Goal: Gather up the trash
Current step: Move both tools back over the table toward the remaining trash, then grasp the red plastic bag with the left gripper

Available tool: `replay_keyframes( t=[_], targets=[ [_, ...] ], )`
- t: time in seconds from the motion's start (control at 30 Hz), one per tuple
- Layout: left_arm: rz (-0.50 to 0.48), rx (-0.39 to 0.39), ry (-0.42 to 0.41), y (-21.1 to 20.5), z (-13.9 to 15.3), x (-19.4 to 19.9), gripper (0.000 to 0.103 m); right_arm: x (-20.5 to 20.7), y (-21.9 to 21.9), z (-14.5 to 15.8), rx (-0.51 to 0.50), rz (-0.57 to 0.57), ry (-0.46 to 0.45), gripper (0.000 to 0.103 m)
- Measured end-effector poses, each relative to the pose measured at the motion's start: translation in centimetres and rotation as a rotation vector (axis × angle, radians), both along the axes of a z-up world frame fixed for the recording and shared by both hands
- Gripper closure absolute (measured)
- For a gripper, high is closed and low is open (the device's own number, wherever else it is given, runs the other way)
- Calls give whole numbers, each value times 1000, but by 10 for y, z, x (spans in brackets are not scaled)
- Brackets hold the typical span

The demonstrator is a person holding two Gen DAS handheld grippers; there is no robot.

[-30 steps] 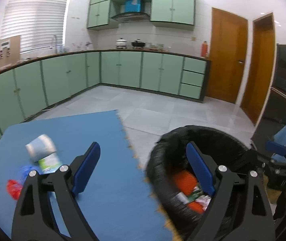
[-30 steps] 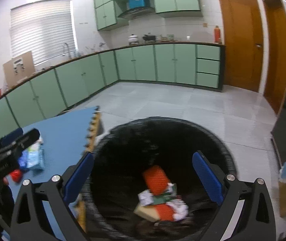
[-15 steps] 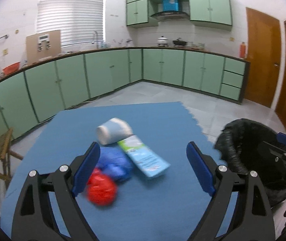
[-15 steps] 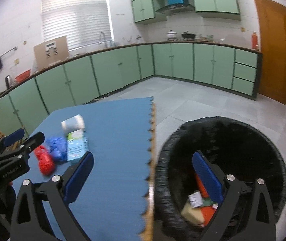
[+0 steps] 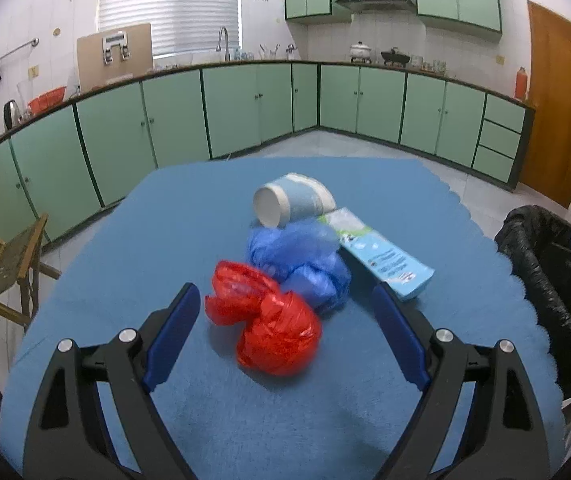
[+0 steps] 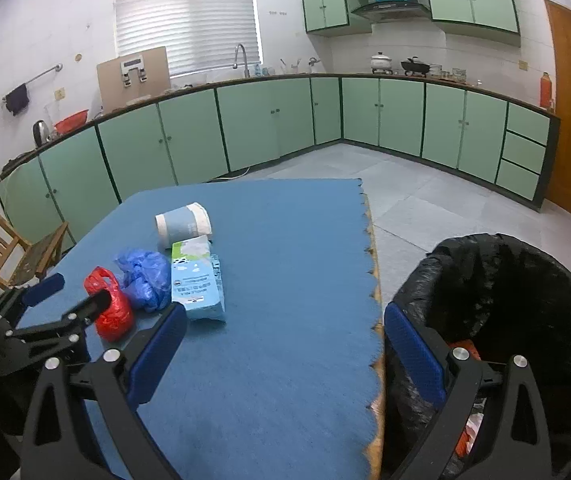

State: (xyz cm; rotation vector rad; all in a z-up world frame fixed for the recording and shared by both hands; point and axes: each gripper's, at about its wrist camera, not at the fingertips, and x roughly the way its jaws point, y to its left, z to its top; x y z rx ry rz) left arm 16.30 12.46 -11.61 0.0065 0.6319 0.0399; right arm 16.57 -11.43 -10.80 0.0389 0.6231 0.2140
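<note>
The left gripper (image 5: 285, 320) stood wide open, a crumpled red plastic bag (image 5: 264, 326) between its fingers; the right gripper (image 6: 285, 340) gaped wide beside the black-lined bin (image 6: 525, 280). The carton's (image 6: 197, 280) print was illegible.

Both tools look alike. The left gripper (image 5: 285, 336) has two black plastic arms with triangular cut-outs, round silver screws at the joints, and long blue pads (image 5: 173, 336) lining the inner faces of the fingers. The right gripper (image 6: 285, 352) shows the same black frame, silver screw heads and blue pads (image 6: 413, 354).
</note>
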Motion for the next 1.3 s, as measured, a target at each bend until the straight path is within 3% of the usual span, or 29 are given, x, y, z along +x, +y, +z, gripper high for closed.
replay_keyframes(
  t=[0.33,0.43,0.5,0.6,0.87,1.3],
  targets=[
    [-3,-37,100,4,-26,21,21,12,13,-12,-27,30,7,6],
    [-10,-57,157,7,-34,30,33,17,15,-14,-24,35,13,6],
    [-10,-78,183,11,-38,33,51,19,18,-15,-28,39,14,6],
    [7,-123,188,21,-39,33,59,23,22,-16,-30,46,18,6],
    [53,-103,91,41,-18,12,62,35,46,-23,-19,80,26,6],
    [124,-56,90,74,-19,17,62,56,85,-52,-64,107,100,7]
  ],
)
